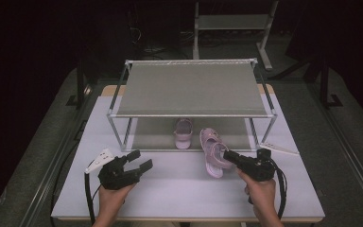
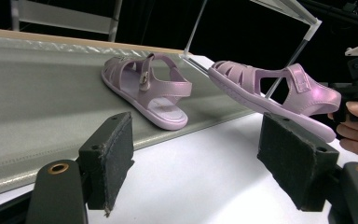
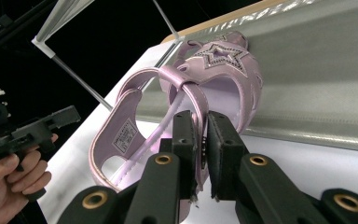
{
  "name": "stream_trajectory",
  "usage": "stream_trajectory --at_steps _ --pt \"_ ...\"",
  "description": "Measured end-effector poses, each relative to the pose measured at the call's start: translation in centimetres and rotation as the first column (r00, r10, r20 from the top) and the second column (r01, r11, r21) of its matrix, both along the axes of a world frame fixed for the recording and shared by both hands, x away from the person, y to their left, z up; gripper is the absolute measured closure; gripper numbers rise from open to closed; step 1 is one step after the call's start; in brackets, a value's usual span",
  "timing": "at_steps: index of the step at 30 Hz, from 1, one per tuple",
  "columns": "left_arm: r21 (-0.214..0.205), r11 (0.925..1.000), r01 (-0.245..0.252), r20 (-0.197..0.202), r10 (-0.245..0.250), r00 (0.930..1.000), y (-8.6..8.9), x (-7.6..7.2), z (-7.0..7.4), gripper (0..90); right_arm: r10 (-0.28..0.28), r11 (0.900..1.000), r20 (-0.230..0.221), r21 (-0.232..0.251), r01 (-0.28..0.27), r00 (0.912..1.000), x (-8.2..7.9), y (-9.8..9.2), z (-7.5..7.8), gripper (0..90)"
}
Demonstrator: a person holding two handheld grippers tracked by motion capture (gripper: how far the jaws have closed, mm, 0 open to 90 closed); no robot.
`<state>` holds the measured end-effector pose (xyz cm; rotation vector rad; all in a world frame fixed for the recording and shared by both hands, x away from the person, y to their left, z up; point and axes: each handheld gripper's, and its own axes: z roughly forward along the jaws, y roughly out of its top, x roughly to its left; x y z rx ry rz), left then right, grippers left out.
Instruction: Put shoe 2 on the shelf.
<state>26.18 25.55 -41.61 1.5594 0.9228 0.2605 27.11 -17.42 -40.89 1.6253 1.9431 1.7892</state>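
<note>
Sandal (image 1: 213, 152) number two sits right of frame centre, heel strap clamped in your right gripper (image 1: 230, 155), toe at the rack's lower shelf (image 1: 156, 137). Left gripper (image 1: 137, 160) idles with jaws apart. Next, I'd guess: slide it in beside its mate (image 1: 183, 133).

- We are seeing the white table (image 1: 170, 189) lit evenly from overhead, the far room sinking into darkness.
- We are noticing soft, slightly grainy focus and faint shadows.
</note>
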Motion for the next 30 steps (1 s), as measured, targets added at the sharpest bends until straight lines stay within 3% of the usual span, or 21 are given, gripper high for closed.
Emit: stream_trajectory --at_steps 30 --pt "-0.004 1.0000 0.003 0.001 -0.003 1.0000 0.0 0.2 0.1 24.3 -0.063 0.9979 0.017 -0.009 0.063 0.9978 3.1 1.7 -0.2 82.0"
